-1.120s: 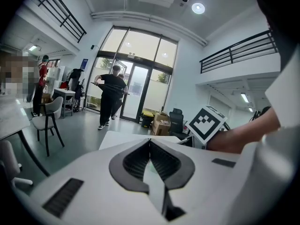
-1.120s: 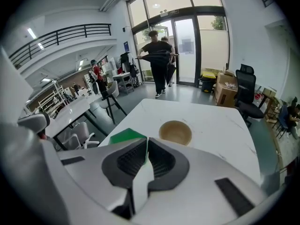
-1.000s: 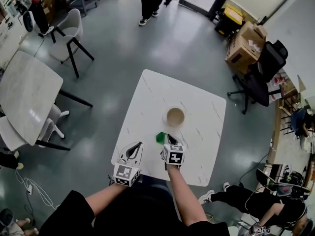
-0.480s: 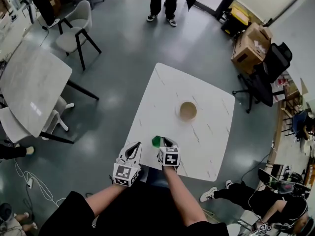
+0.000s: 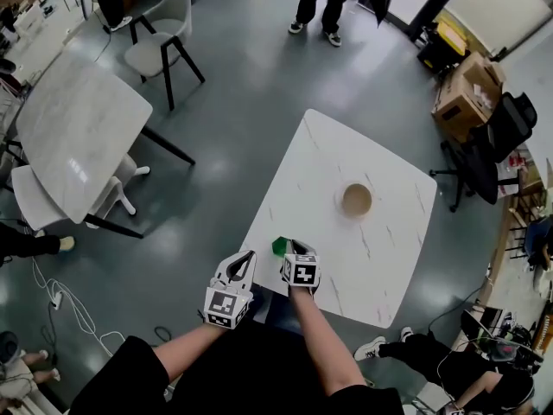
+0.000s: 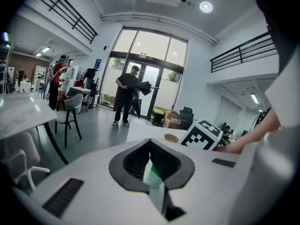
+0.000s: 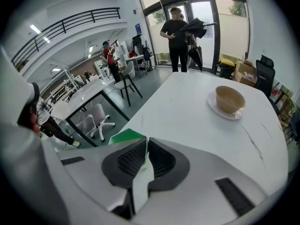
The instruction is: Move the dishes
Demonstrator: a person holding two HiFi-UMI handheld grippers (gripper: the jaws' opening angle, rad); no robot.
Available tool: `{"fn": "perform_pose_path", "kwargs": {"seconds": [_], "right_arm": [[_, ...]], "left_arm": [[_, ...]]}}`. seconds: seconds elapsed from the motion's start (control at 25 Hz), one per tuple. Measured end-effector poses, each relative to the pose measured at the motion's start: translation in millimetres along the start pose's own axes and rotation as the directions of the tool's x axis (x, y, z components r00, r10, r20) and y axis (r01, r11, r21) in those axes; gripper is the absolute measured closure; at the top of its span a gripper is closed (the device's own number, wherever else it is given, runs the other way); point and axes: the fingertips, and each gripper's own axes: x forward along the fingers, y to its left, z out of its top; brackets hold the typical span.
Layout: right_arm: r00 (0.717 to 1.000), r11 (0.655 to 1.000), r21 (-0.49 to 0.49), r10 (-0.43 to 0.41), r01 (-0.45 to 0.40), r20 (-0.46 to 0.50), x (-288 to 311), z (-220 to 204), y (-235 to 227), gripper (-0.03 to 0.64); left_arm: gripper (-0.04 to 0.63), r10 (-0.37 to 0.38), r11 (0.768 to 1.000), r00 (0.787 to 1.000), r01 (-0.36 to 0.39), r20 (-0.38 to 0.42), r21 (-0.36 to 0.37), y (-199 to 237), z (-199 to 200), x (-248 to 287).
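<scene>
A small green dish point(image 5: 279, 245) sits at the near left edge of the white marble table point(image 5: 346, 150). My right gripper point(image 5: 294, 247) is shut on its thin rim. In the right gripper view the green dish point(image 7: 123, 137) pokes out just beyond the closed jaws of the right gripper point(image 7: 144, 143), over the table's edge. A beige bowl point(image 5: 356, 199) on a white saucer stands further back on the table, seen as the bowl point(image 7: 229, 99) in the right gripper view. My left gripper point(image 5: 245, 259) hovers by the table's near corner, shut and holding nothing; the left gripper point(image 6: 150, 145) shows its jaws together.
A second marble table point(image 5: 78, 137) and white chairs point(image 5: 164, 28) stand to the left. People stand at the back near the doors point(image 5: 315, 3). Cardboard boxes point(image 5: 467, 93) and a black office chair point(image 5: 505, 128) are at the right. Cables lie on the floor point(image 5: 60, 305).
Both grippers have moved toward the table's near left edge. The green dish went with the right gripper, further from the bowl.
</scene>
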Motion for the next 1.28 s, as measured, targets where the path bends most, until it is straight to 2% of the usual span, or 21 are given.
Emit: {"fn": "perform_pose_path", "kwargs": {"seconds": [0.28, 0.44, 0.64, 1.04, 1.28], "right_arm": [[1.000, 1.000, 0.000, 0.004, -0.004, 0.006, 1.9, 2.6, 4.7, 0.589], [0.996, 0.994, 0.094, 0.055, -0.061, 0.063, -7.1, 13.0, 7.7, 0.588], [0.991, 0.992, 0.103, 0.060, -0.072, 0.118, -28.8, 26.9, 4.9, 0.588], [0.978, 0.982, 0.187, -0.027, -0.013, 0.207, -87.0, 39.3, -63.8, 0.588], [0.972, 0.973, 0.225, -0.093, 0.043, 0.216, -103.0, 41.5, -122.8, 0.588]], "left_arm": [[0.578, 0.028, 1.000, 1.000, -0.028, 0.002, -0.006, 4.9, 2.0, -1.6], [0.578, 0.024, 1.000, 1.000, -0.024, 0.005, -0.011, 1.6, 5.3, -1.1], [0.578, 0.001, 1.000, 1.000, -0.001, -0.003, -0.007, -7.3, 5.3, 4.3], [0.578, -0.098, 0.995, 0.995, 0.098, 0.018, 0.031, -70.7, 28.3, 47.0], [0.578, -0.144, 0.989, 0.990, 0.143, 0.008, 0.035, -109.2, 36.8, 84.8]]}}
